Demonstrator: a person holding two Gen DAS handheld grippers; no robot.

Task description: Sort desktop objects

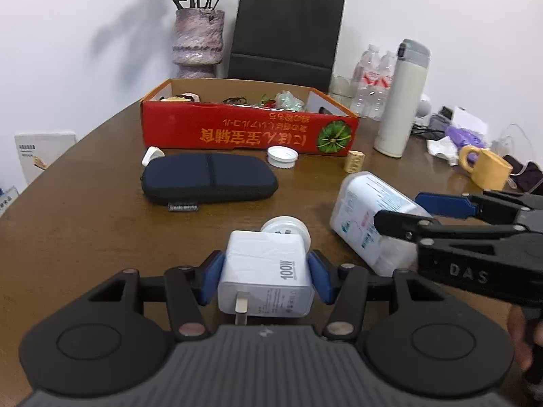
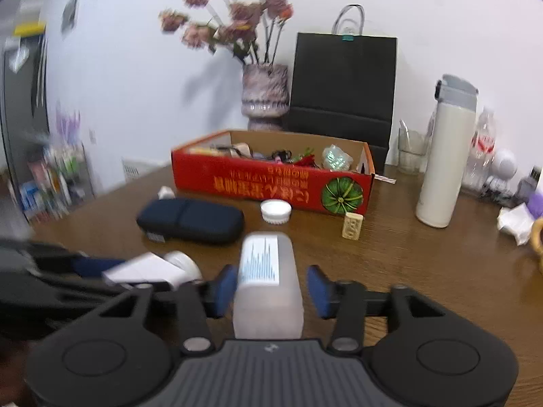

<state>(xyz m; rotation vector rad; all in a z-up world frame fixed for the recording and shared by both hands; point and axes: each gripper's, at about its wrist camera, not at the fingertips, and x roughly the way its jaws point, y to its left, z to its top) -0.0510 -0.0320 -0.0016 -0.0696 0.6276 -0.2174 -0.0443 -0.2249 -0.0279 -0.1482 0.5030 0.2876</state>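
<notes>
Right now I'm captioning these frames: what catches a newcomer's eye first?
The white 100W wall charger gripped between the left gripper pads, up close. Behind it, the red cardboard box of oddments mid-table, with a black paper bag against the wall.

Bench point(image 1: 85, 230): I see everything resting on it.
Box point(image 1: 237, 129): far middle, holding small odds and ends.
Vase point(image 1: 198, 42): behind the box, to its left.
Paper bag point(image 1: 288, 30): behind the box, right of the vase.
Case point(image 1: 208, 178): just before the box, towards its left end.
Cap point(image 1: 281, 156): before the box, right of the case.
Tile point(image 1: 354, 161): right of the cap, at the box's right corner.
Flask point(image 1: 402, 101): upright, right of the box.
Mug point(image 1: 487, 166): further right, nearer me than the flask.
Charger point(image 1: 268, 271): nearest me, between my left claw's point(image 1: 266, 278) pads.
Bottle point(image 1: 366, 217): lying right of the charger, between my right claw's point(image 2: 271, 288) pads.
</notes>
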